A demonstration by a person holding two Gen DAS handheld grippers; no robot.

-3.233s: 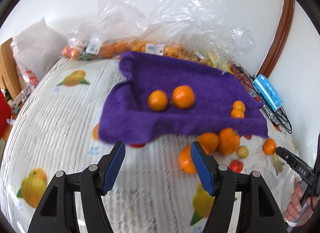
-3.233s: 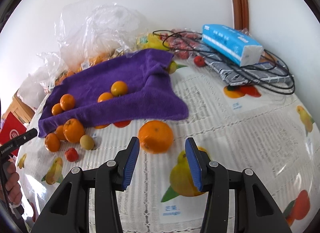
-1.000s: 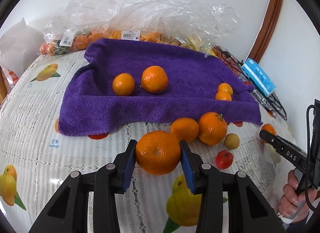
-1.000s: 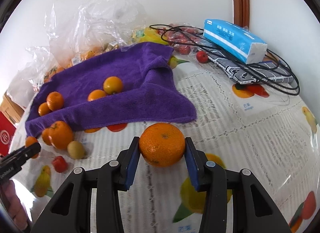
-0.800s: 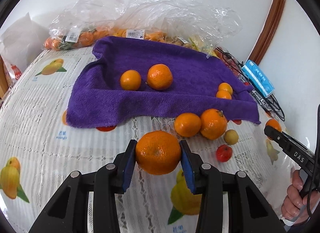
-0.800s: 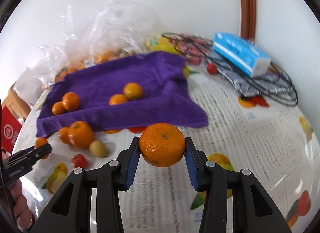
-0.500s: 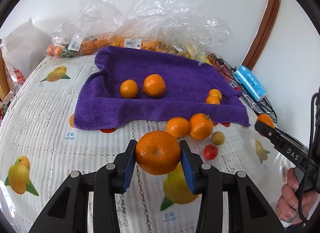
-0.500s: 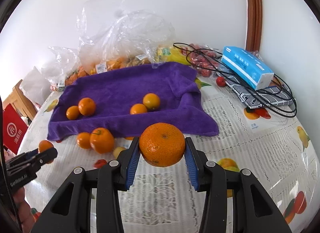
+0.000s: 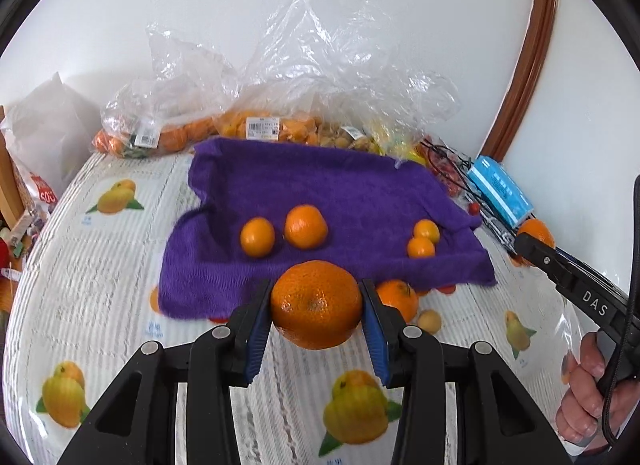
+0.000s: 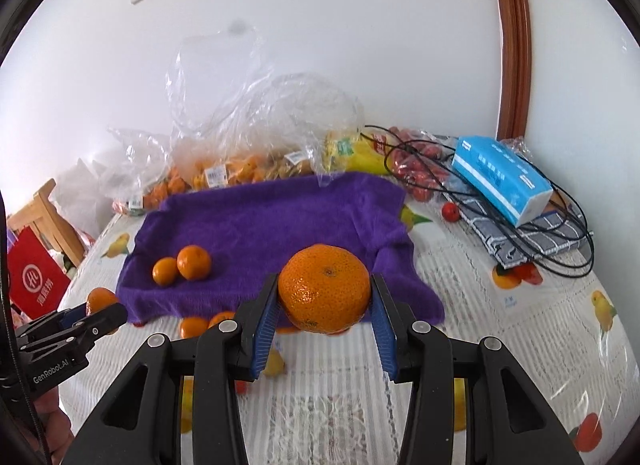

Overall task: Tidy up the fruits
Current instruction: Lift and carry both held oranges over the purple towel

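Left gripper [image 9: 316, 313] pinches a large round orange mandarin [image 9: 316, 304] across its widest part, lifted above the fruit-print tablecloth [image 9: 100, 285]; right gripper [image 10: 324, 311] likewise clamps its own big orange mandarin [image 10: 324, 290]. Both sit near the front edge of the rumpled purple towel [image 9: 320, 193], likely the sorting spot, since four small oranges [image 9: 257, 236] lie paired there; loose fruit waits just off its near edge.

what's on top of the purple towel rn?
Four small oranges lie on the purple towel: one pair left, another pair right. The orange in the right claw hides part of it.
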